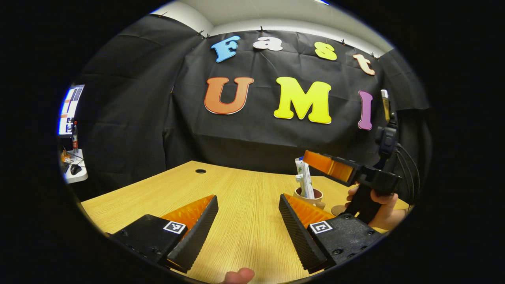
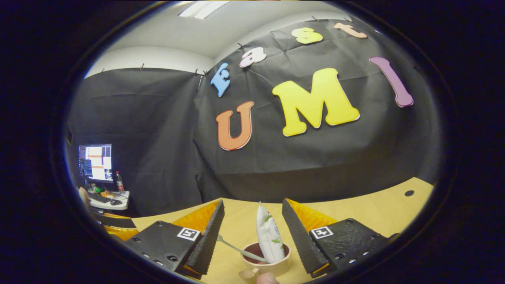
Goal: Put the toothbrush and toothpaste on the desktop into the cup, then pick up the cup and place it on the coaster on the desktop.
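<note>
A black cloth wall (image 1: pixel 130 118) closes the booth on the back and the side, and under it stands a light wooden desktop (image 1: pixel 244 197) with a small round cable hole (image 1: pixel 200 171) near the far edge. At the far left of both views, outside the cloth, a side table (image 2: pixel 112 199) carries a lit monitor (image 2: pixel 95 162), a bottle (image 2: pixel 118 181) and a mouse. In the left gripper view the left gripper (image 1: pixel 247 221) is low over the bare wood, its jaws are wide apart and nothing is between them; a fingertip (image 1: pixel 238 276) shows at the bottom edge. To its right, a hand (image 1: pixel 380 211) holds the right gripper (image 1: pixel 329 165) above the cup (image 1: pixel 309 196). In the right gripper view the right gripper (image 2: pixel 252 232) has its jaws apart too, and the cup (image 2: pixel 265 258) stands on the desktop between them and a little under them, without touching the fingers. The cup is a small beige one with a dark inside and a handle toward the camera. The toothpaste (image 2: pixel 269 234), a white tube with a green print, stands upright in the cup, and the toothbrush (image 2: pixel 236 247) leans out of it over the left rim. In the left gripper view the round brown coaster (image 1: pixel 339 210) lies flat just beside the cup on its right; the cup is not on it.
</note>
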Demonstrator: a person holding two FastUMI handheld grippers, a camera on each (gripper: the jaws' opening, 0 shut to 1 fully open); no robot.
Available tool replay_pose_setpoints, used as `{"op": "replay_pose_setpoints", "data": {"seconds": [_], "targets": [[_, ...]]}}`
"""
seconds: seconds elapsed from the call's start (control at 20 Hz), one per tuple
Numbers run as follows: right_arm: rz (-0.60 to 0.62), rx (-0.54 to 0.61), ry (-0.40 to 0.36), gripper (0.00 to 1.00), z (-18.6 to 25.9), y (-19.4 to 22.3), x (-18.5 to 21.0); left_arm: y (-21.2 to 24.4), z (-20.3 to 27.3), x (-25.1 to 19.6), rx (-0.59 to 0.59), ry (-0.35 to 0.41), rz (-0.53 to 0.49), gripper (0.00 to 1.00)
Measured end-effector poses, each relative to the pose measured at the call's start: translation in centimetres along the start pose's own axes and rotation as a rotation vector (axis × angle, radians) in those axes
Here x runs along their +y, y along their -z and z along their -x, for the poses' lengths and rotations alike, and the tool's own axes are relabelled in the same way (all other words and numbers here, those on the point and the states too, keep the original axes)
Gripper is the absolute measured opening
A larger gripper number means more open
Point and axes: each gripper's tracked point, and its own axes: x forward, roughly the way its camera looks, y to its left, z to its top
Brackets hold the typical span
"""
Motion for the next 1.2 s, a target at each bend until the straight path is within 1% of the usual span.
{"op": "replay_pose_setpoints", "data": {"seconds": [0.05,0.1,0.15,0.25,0.4,0.45,0.5,0.55,0.6,0.65,0.7,0.85,0.9,1.0,1.1,1.15,1.2], "targets": [[0.011,-0.017,0.011,0.87,0.9,-0.8,-0.2,0.1,0.1,-0.3,0.017,-0.011,-0.012,0.98],[0.019,-0.031,0.018,0.88,1.8,-1.4,-0.5,0.2,0.0,-1.2,0.033,-0.001,-0.018,0.98],[0.030,-0.043,0.027,0.90,2.7,-2.1,-0.7,0.3,0.1,-2.2,0.048,0.022,-0.020,0.98],[0.074,-0.066,0.065,0.91,4.8,-3.5,-2.1,0.7,0.1,-4.4,0.095,0.076,-0.030,0.98],[0.134,-0.095,0.114,0.93,8.7,-5.0,-3.8,1.0,-0.7,-6.5,0.168,0.107,-0.055,0.98],[0.147,-0.106,0.126,0.93,10.2,-5.4,-4.3,1.1,-1.1,-7.3,0.193,0.121,-0.054,1.00],[0.162,-0.114,0.134,0.92,11.8,-5.7,-4.9,1.4,-1.6,-8.4,0.230,0.142,-0.048,0.98],[0.183,-0.123,0.147,0.93,13.5,-6.1,-5.4,1.7,-2.0,-9.4,0.274,0.165,-0.038,0.98],[0.208,-0.129,0.162,0.92,15.1,-6.4,-6.2,2.1,-2.5,-10.4,0.323,0.191,-0.028,0.98],[0.227,-0.134,0.177,0.93,16.7,-6.7,-6.8,2.5,-3.0,-11.4,0.386,0.216,-0.020,0.98],[0.243,-0.140,0.189,0.93,18.2,-7.0,-7.4,3.0,-3.5,-12.6,0.456,0.247,-0.008,0.98],[0.270,-0.172,0.221,0.94,22.6,-7.6,-8.8,4.4,-4.0,-15.3,0.693,0.285,0.028,0.97],[0.280,-0.181,0.227,0.94,23.8,-7.5,-9.1,5.4,-4.3,-15.8,0.764,0.289,0.024,0.97],[0.310,-0.192,0.232,0.94,26.1,-7.0,-9.3,6.7,-5.0,-15.8,0.872,0.250,0.017,0.97],[0.356,-0.205,0.255,0.94,27.8,-6.7,-10.1,7.6,-6.0,-15.1,0.933,0.200,0.008,0.96],[0.369,-0.209,0.267,0.97,28.7,-6.4,-10.4,8.1,-6.4,-14.8,0.961,0.184,-0.006,0.96],[0.373,-0.209,0.273,0.97,29.2,-5.9,-10.7,8.5,-6.8,-14.5,0.987,0.168,-0.021,0.95]]}}
